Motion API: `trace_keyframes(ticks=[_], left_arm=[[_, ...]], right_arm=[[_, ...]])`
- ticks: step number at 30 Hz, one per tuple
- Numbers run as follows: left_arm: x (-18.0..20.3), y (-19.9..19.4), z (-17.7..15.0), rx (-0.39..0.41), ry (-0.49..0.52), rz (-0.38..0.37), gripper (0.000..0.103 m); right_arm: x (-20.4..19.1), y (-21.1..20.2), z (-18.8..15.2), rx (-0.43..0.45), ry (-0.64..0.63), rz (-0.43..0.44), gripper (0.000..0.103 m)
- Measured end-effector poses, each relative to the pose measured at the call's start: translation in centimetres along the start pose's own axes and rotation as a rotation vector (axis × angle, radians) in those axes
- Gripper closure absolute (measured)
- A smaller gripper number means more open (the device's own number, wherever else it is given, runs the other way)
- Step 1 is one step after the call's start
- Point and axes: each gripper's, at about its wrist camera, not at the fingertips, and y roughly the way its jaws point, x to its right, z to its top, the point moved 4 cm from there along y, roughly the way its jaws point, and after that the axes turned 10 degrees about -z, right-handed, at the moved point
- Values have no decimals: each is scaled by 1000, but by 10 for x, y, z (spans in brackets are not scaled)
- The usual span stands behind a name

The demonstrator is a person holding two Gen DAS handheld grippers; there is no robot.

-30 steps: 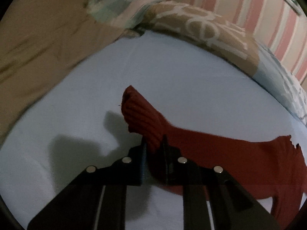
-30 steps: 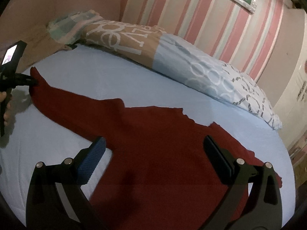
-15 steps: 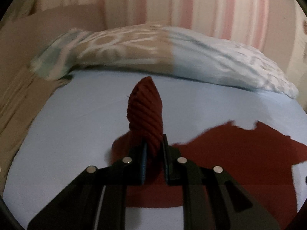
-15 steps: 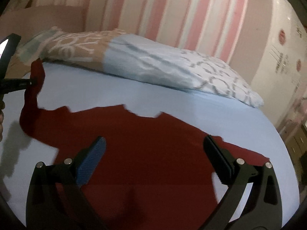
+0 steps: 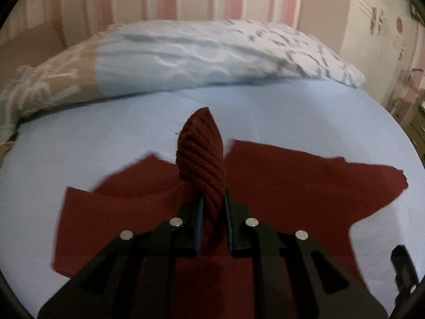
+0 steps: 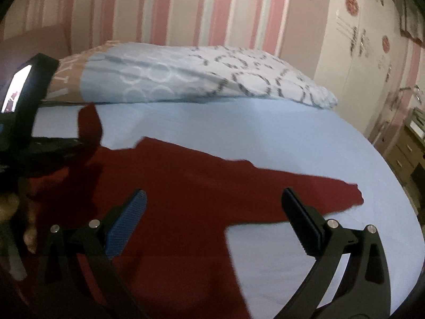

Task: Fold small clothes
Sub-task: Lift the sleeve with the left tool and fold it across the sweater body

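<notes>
A dark red knit sweater (image 6: 202, 186) lies spread on the light blue bed sheet (image 6: 265, 138). My left gripper (image 5: 212, 212) is shut on its ribbed sleeve cuff (image 5: 202, 154) and holds the cuff upright above the sweater's body (image 5: 292, 180). In the right wrist view the left gripper (image 6: 53, 146) shows at the left edge with the cuff (image 6: 89, 125) lifted. My right gripper (image 6: 212, 218) is open and empty, hovering over the sweater's body. The other sleeve (image 6: 332, 191) lies flat, pointing right.
A long patterned pillow (image 6: 199, 74) lies along the back of the bed against a pink striped wall (image 6: 186, 8). A white wardrobe (image 6: 366, 40) and a drawer unit (image 6: 409, 148) stand at the right, past the bed's edge.
My left gripper has carried the sleeve cuff up and to the right, from the far left of the bed over the sweater's body. My right gripper stayed open and swung to the right.
</notes>
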Motion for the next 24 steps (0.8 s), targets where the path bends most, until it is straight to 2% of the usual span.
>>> trace_keyframes(ticks=[5, 11, 13, 14, 15, 16, 20, 22, 24], left_arm=[[62, 54, -7, -60, 40, -30, 89], [79, 87, -18, -96, 65, 8, 89], [80, 91, -19, -106, 62, 19, 86], [80, 92, -20, -109, 62, 19, 74], [81, 90, -21, -107, 64, 16, 52], [80, 83, -22, -95, 70, 9, 44], [69, 45, -29, -49, 98, 6, 40], [48, 23, -37, -35, 76, 11, 34], [21, 3, -48, -22, 58, 32, 33]], right_arm=[[30, 31, -18, -56, 26, -9, 3], [43, 63, -27, -90, 11, -37, 3], [45, 69, -28, -98, 13, -40, 3], [46, 73, -29, -102, 13, -39, 3], [46, 74, -28, -104, 11, -39, 3], [46, 75, -27, -104, 9, -40, 3], [43, 71, -23, -95, -1, -19, 3], [35, 69, -19, -96, -11, -3, 3], [21, 67, -16, -100, -19, 36, 3]])
